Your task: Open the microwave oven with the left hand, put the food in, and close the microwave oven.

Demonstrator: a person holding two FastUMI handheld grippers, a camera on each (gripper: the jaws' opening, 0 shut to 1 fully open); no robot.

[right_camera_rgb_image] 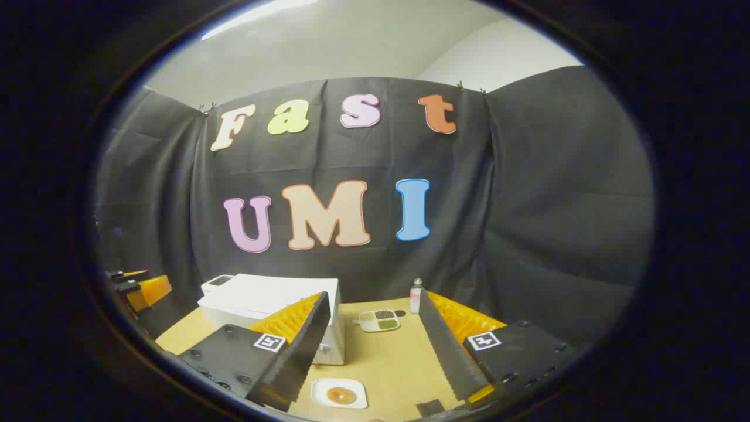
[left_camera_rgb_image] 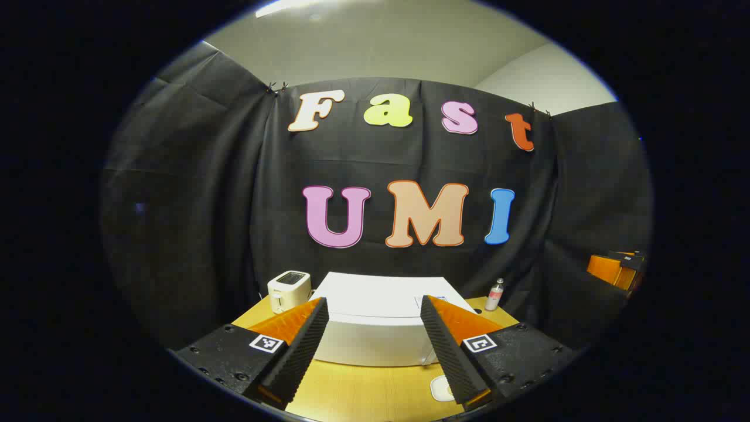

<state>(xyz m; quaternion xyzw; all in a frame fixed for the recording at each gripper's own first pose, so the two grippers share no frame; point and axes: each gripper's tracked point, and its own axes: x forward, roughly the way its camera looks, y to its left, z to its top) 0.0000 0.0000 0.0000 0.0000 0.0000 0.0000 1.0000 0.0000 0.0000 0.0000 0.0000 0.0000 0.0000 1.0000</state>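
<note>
The left gripper [left_camera_rgb_image: 375, 346] is held wide open with nothing between its fingers; the white microwave oven [left_camera_rgb_image: 381, 319], its door shut, is seen straight ahead of it on the wooden table [left_camera_rgb_image: 363, 398]. The right gripper [right_camera_rgb_image: 375, 351] is likewise spread wide and empty. The food [right_camera_rgb_image: 339, 394], on a small white plate [right_camera_rgb_image: 357, 391], is seen just below and between its fingers.

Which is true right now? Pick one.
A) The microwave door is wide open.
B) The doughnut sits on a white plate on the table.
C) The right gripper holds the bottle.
B: in the right gripper view the doughnut rests on its white plate on the table.
</note>
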